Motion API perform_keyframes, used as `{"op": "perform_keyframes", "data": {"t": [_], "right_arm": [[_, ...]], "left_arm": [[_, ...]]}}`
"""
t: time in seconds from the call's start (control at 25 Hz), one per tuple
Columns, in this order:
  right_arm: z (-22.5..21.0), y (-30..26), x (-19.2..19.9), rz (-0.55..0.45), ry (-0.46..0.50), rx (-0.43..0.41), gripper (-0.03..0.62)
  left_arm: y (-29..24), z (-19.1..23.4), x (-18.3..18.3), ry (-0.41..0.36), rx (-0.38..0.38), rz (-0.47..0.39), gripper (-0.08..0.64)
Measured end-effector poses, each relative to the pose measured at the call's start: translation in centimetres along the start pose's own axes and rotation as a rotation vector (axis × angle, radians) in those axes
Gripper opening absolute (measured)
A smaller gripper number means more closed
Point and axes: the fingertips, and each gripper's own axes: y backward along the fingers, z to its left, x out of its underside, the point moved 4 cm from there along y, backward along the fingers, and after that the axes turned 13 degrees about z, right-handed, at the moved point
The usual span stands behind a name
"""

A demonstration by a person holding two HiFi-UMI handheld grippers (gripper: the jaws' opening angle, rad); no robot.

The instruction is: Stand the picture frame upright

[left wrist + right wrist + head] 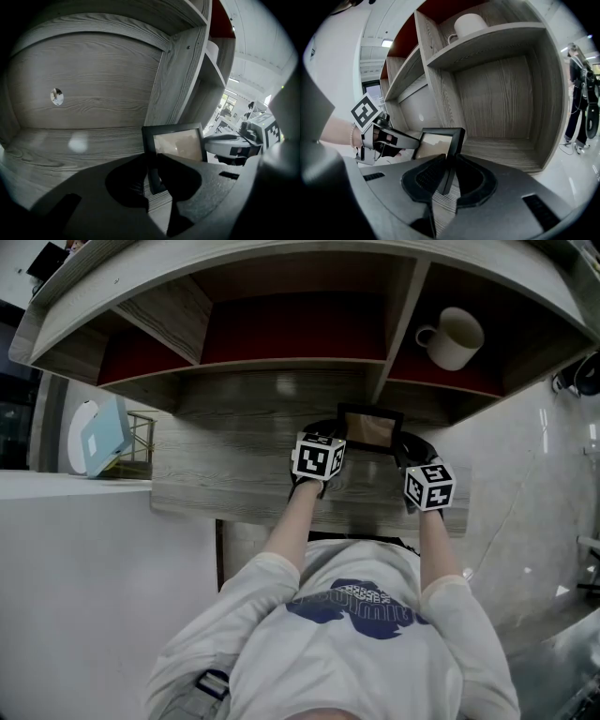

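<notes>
White T-shirt (361, 610) fills the bottom of the head view. Up at 12 o'clock the left claw (330, 430) is clamped on the left edge of the black picture frame (368, 430), and the right claw (403, 442) is pinching its right edge. The frame's pretty much upright over the wooden surface (225, 474), in front of the shelf unit (398, 306). A white mug (453, 337) sits at 2 o'clock from the frame.

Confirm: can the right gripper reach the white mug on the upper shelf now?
Probably not: the right gripper is clamped on the picture frame. The mug stands on an open shelf above; nothing else blocks it.
</notes>
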Motion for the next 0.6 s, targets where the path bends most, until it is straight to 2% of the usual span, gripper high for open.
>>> {"op": "perform_keyframes", "data": {"t": [0.6], "right_arm": [[-0.7,-1.7,0.4,0.000,0.021,0.038,0.058]], "left_arm": [[-1.2,0.8,0.1,-0.040,0.005,-0.038,0.074]]}}
